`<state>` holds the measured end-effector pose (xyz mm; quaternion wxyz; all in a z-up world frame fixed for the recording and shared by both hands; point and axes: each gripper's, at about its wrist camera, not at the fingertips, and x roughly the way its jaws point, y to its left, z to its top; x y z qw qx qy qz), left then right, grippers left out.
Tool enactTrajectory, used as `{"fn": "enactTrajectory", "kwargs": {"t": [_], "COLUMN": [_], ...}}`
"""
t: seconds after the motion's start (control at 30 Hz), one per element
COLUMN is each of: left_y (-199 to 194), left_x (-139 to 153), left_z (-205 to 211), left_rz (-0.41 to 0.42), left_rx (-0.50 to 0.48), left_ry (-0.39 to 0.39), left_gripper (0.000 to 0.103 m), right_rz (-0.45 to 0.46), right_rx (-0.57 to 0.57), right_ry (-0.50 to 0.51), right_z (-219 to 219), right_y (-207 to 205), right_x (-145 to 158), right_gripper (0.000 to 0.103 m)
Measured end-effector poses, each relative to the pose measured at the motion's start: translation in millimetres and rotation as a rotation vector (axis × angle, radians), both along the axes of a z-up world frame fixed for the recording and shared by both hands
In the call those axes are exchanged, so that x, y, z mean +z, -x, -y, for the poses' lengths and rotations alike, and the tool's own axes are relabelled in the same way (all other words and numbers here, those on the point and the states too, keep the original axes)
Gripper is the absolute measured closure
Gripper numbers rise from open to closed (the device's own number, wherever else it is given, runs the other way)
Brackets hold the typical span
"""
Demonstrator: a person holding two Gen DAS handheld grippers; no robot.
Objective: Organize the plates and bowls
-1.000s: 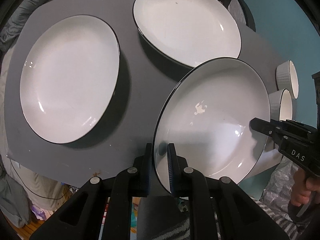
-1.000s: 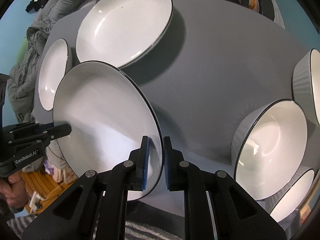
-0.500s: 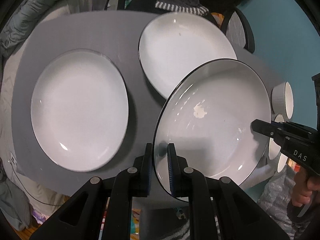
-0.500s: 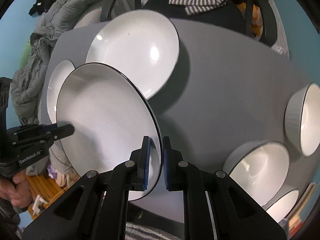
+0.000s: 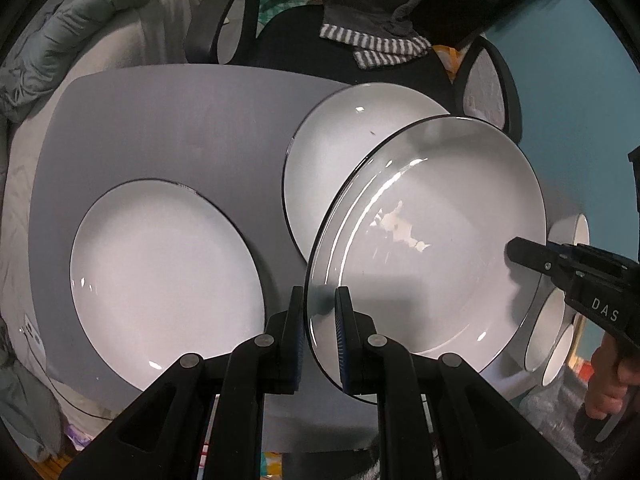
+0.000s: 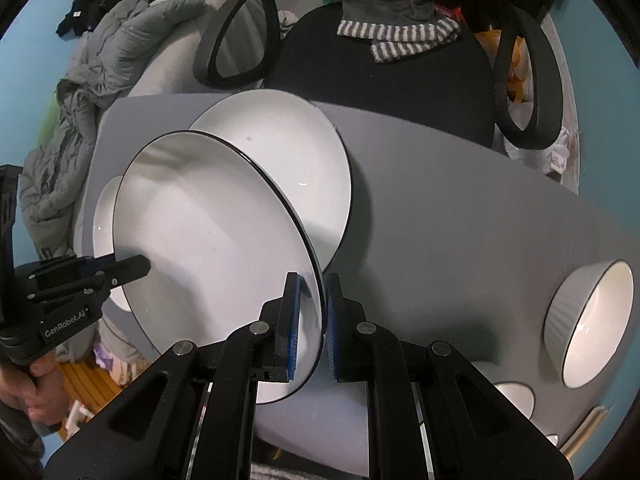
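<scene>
Grey desk [image 5: 168,120] fills most of what I see, and I will place everything against it. Beyond its far edge stands a black office chair [image 6: 384,68] with a striped cloth over its seat; a heap of grey bedding [image 5: 72,40] lies past the desk's left edge.

On the desk's left half lies a flat white plate [image 5: 160,276] with a thin black rim. On the far right part lies a second rimmed plate [image 5: 336,152], and this is where I judge the carried one should go.

I hold a third plate [image 5: 432,248] off the desk, tilted, between both tools. My left gripper [image 5: 318,336] has its jaws pinching the plate's near-left rim; my right gripper [image 6: 310,324] has its jaws pinching the opposite rim. The carried plate overlaps the near right side of the resting far plate, so the target lies ahead and slightly left of my jaws, about equally near to both hands.

Bare desk lies open between the two resting plates. Toward the desk's right edge sit ribbed white bowls [image 6: 592,324], well apart from the stack spot. I think the risk is clipping the lower plate's rim while levelling.
</scene>
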<state>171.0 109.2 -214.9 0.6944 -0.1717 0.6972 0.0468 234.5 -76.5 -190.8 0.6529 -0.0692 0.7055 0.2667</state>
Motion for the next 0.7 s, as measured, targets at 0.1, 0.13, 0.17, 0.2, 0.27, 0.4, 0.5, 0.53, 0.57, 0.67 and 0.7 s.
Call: {"fn": "enactTrajectory", "kwargs": {"t": [0.1, 0.13, 0.17, 0.2, 0.27, 0.4, 0.5, 0.53, 0.57, 0.67, 0.7], "left_y": [-9.6, -12.9, -16.4, -18.5, -24.0, -35.0, -41.4, -43.4, -45.9, -48.6, -49.7], "left_x": [-2.0, -2.8, -4.1, -4.7, -6.3, -10.1, -11.9, -12.9, -14.2, -15.4, -16.6], "left_z": [-2.6, -4.4, -6.3, -8.1, -9.9, -13.4, -14.4, -14.7, -15.2, -15.8, -15.8], "left_rz": [-0.01, -0.013, -0.016, -0.018, -0.021, -0.034, -0.039, -0.04, -0.042, -0.048, -0.051], "left_rx": [0.007, 0.011, 0.017, 0.022, 0.03, 0.04, 0.047, 0.05, 0.057, 0.069, 0.071], "left_ry": [-0.011, -0.011, -0.01, -0.009, -0.01, -0.019, -0.029, -0.032, -0.034, -0.042, -0.046], "left_gripper": [0.09, 0.09, 0.09, 0.09, 0.09, 0.09, 0.09, 0.09, 0.09, 0.09, 0.089], "right_rz": [-0.016, -0.019, -0.024, -0.027, -0.032, -0.047, -0.053, -0.054, -0.054, -0.054, -0.057], "right_rx": [0.002, 0.003, 0.005, 0.007, 0.015, 0.021, 0.026, 0.029, 0.032, 0.04, 0.041], "right_ry": [0.002, 0.002, 0.001, 0.001, 0.002, 0.002, 0.003, 0.004, 0.005, 0.008, 0.01], "right_z": [-5.9, -9.2, -11.6, -13.7, -17.4, -21.9, -24.9, -26.3, -26.8, -29.1, -29.7], "right_y": [-9.2, -13.3, -16.6, -19.4, -25.1, -36.5, -43.5, -46.2, -47.6, -52.3, -53.8], "right_x": [-5.0, -5.7, -6.8, -7.3, -9.7, -15.6, -19.0, -20.0, -20.4, -23.3, -24.8], "right_gripper": [0.091, 0.091, 0.091, 0.091, 0.091, 0.091, 0.091, 0.091, 0.091, 0.091, 0.091]}}
